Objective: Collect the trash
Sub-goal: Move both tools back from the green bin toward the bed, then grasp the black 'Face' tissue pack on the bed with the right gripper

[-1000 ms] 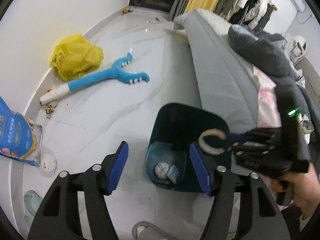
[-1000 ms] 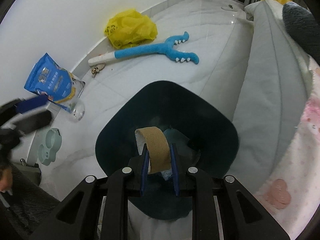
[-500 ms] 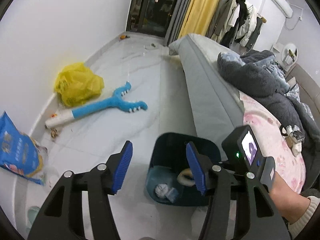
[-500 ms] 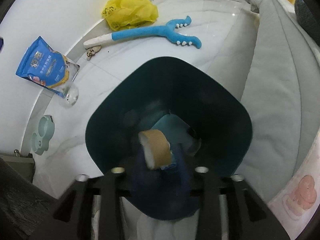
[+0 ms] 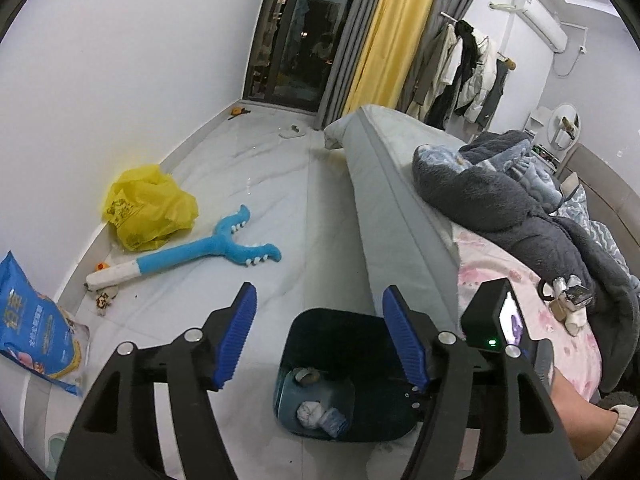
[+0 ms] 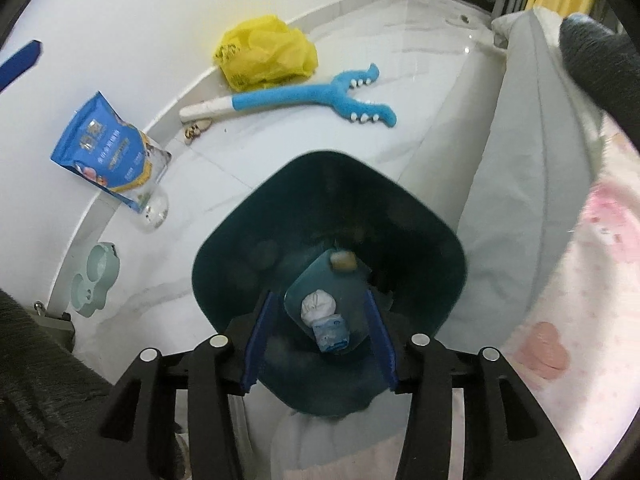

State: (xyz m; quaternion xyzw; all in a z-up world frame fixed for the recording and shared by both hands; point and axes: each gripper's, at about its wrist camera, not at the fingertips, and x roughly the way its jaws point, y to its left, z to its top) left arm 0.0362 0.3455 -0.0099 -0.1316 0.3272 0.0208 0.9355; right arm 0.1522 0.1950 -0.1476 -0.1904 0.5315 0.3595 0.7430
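A dark teal bin [image 6: 328, 168] stands on the white floor beside the bed. On its floor lie a brown cardboard tape roll [image 6: 342, 261], a white paper wad [image 6: 318, 306] and a small blue packet [image 6: 330, 332]. My right gripper [image 6: 320, 344] hangs straight over the bin mouth, its jaws opening with nothing between the pads. My left gripper [image 5: 320, 340] is higher and to the bin's [image 5: 344, 344] left, its jaws also opening and empty. The roll [image 5: 306, 376] shows there too.
A yellow plastic bag [image 5: 148, 208], a blue plush toy [image 5: 208, 248] and a blue pouch [image 5: 28, 340] lie along the left wall. The bed [image 5: 400, 200] with a grey blanket [image 5: 500, 200] runs along the right. A green double bowl [image 6: 96, 280] sits by the wall.
My right gripper opened and let go of the cardboard roll, which dropped to the bin floor. My left gripper rose and tipped upward, so more of the room shows.
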